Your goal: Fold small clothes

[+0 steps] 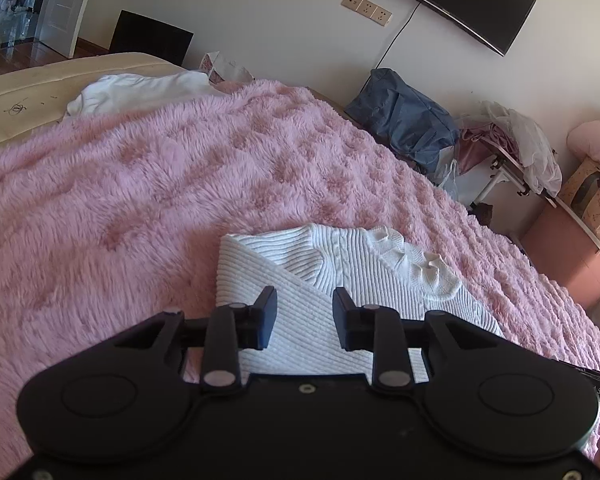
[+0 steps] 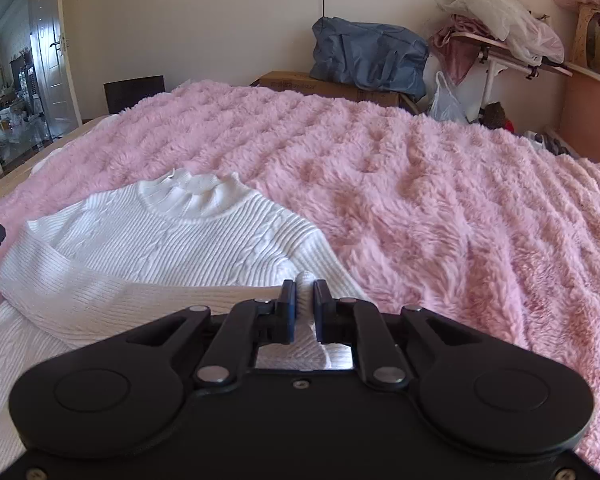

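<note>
White knit sweater [image 2: 172, 236] on pink fleece blanket [image 2: 420, 200]: right gripper [image 2: 305, 294] pinching its fold; left gripper [image 1: 305, 312] spread above its sleeve.

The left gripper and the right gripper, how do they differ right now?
The left gripper has its jaws apart over the white sweater, gripping nothing; the right gripper is shut on a bunched fold of it. The left is over a folded-over sleeve, the right at the sweater's right edge. Both are black and point downward.

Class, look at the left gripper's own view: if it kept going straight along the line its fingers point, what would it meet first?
Most likely the white knit sweater lying on the pink fluffy blanket. The left gripper points down at the folded fabric with open jaws; how near is hard to judge.
</note>
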`<state>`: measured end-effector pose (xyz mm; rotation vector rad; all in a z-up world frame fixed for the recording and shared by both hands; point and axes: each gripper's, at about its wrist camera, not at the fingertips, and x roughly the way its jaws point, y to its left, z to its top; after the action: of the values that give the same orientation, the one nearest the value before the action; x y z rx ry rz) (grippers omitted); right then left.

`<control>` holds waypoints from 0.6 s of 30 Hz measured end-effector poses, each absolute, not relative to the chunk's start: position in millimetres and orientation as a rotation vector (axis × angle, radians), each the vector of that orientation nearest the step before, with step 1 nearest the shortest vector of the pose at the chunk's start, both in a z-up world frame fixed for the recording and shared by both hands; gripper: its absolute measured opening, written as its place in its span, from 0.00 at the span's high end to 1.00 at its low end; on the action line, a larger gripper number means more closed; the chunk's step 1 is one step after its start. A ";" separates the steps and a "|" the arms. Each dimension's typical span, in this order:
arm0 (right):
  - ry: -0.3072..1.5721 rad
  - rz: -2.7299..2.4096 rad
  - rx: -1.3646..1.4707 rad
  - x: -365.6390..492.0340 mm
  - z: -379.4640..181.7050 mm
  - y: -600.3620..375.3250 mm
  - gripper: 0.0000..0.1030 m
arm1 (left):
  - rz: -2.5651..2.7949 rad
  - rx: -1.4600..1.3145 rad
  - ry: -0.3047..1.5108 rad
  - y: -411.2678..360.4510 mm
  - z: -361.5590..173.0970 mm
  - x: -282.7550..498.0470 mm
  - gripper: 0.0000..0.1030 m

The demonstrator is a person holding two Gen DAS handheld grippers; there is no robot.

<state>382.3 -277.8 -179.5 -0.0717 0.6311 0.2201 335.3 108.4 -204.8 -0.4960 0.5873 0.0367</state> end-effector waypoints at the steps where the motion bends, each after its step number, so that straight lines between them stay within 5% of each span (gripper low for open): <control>1: 0.640 0.202 -0.070 385.5 -182.8 -280.8 0.91 | 0.046 -0.488 0.594 108.1 -207.4 338.7 0.71; 14: 0.694 0.139 -0.049 391.1 -226.8 -290.0 0.88 | 0.080 -0.430 0.672 108.9 -246.6 368.2 0.69; 16: 0.696 0.128 -0.032 389.7 -224.6 -291.8 0.74 | 0.081 -0.434 0.669 109.0 -241.8 367.6 0.69; 18: 0.678 0.116 -0.009 384.4 -218.3 -294.0 0.71 | 0.073 -0.443 0.637 108.9 -230.4 360.6 0.69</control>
<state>384.4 -294.0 -218.3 -0.0088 0.6777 0.1159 360.6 108.9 -230.4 -0.4431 0.6368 0.0733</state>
